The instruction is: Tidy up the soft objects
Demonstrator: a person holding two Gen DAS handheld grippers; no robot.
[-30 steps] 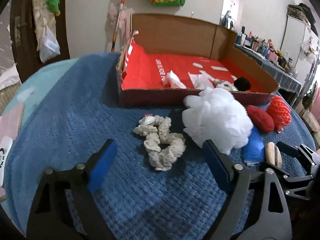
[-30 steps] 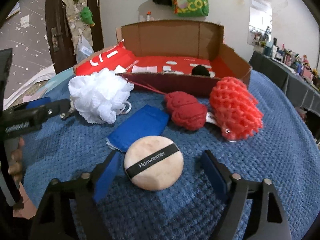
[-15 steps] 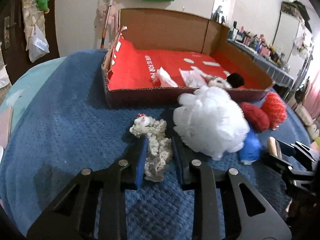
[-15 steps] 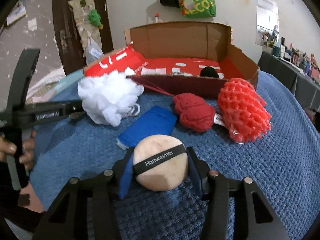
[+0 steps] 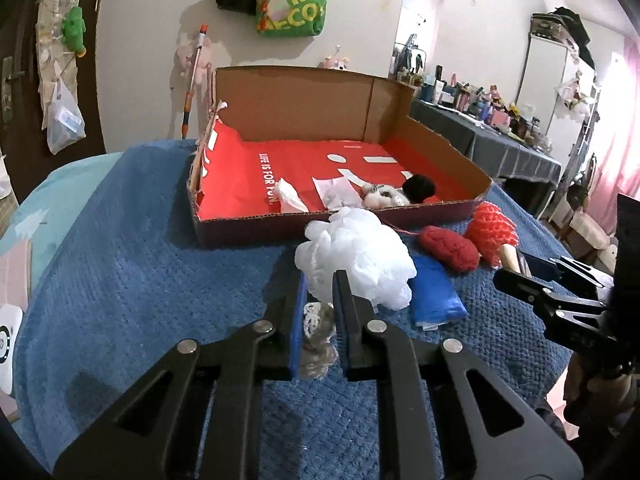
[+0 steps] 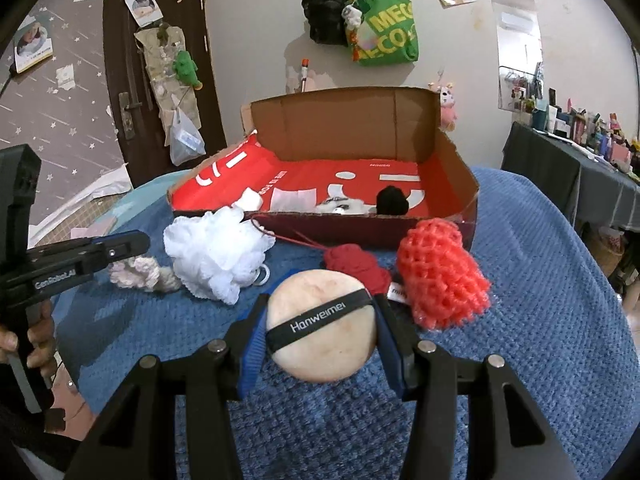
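My left gripper (image 5: 320,280) is closing its jaws on a cream scrunchie (image 5: 316,336), whose crumpled end hangs between the blue pads. From the right wrist view the scrunchie (image 6: 140,276) trails from the left gripper (image 6: 134,245) just above the blue blanket. My right gripper (image 6: 320,300) is shut on a round beige powder puff (image 6: 324,344) with a black strap, held a little off the blanket. An open cardboard box (image 5: 304,96) with a red lining stands behind, holding a black pompom (image 5: 418,188) and small white items.
On the blue blanket (image 5: 120,280) before the box lie a white bath pouf (image 5: 360,252), a blue cloth (image 5: 436,296), a red knitted piece (image 5: 448,248) and a red mesh sponge (image 6: 440,276). A cluttered dark table (image 5: 500,148) stands at the right.
Both grippers closed, the left on the scrunchie and the right on the powder puff. Both then rose a little with their objects, and the box interior shows more.
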